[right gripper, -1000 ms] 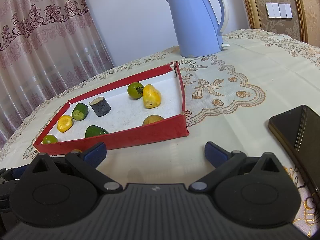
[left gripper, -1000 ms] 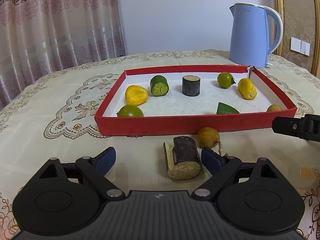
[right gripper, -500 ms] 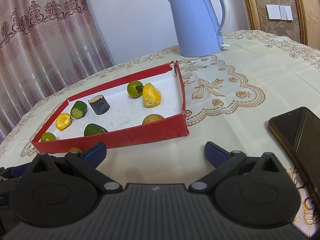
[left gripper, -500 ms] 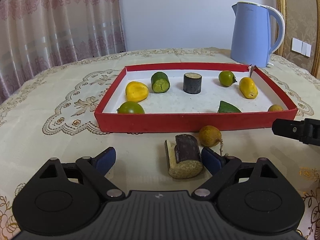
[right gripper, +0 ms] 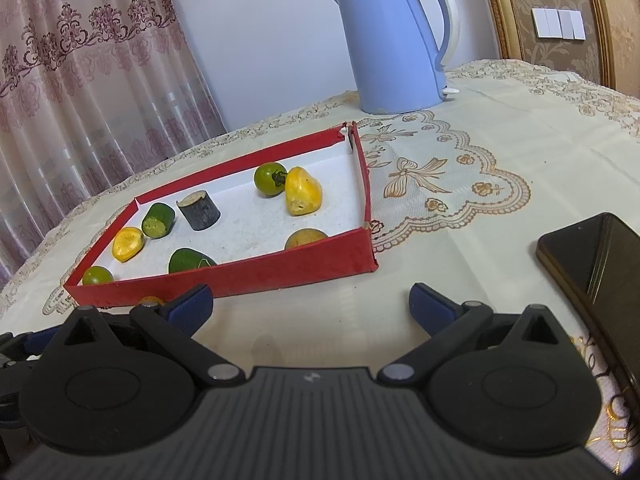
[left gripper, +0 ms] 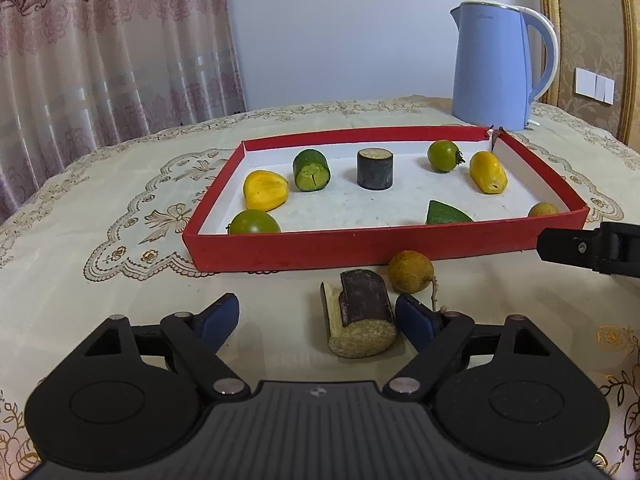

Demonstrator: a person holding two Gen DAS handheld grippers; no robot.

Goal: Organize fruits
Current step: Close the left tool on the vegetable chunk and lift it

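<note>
A red tray [left gripper: 360,246] [right gripper: 280,270] holds several fruit pieces: yellow ones [left gripper: 265,190], green tomatoes [left gripper: 443,155], a cucumber piece [left gripper: 311,170] and a dark cylinder [left gripper: 375,169]. On the cloth in front of the tray lie a dark-skinned cut piece [left gripper: 362,314] and a small brown round fruit [left gripper: 411,271]. My left gripper [left gripper: 318,316] is open, low over the cloth, with the cut piece just inside its right finger [left gripper: 416,318]. My right gripper [right gripper: 310,306] is open and empty before the tray's near right corner; its finger shows in the left wrist view [left gripper: 580,246].
A blue kettle [left gripper: 498,66] [right gripper: 396,40] stands behind the tray. A dark phone [right gripper: 596,264] lies on the cloth to the right of my right gripper. Curtains hang behind the table at the left.
Both views have shifted slightly, so both grippers moved a little. Both grippers stay open and the fruits lie where they were.
</note>
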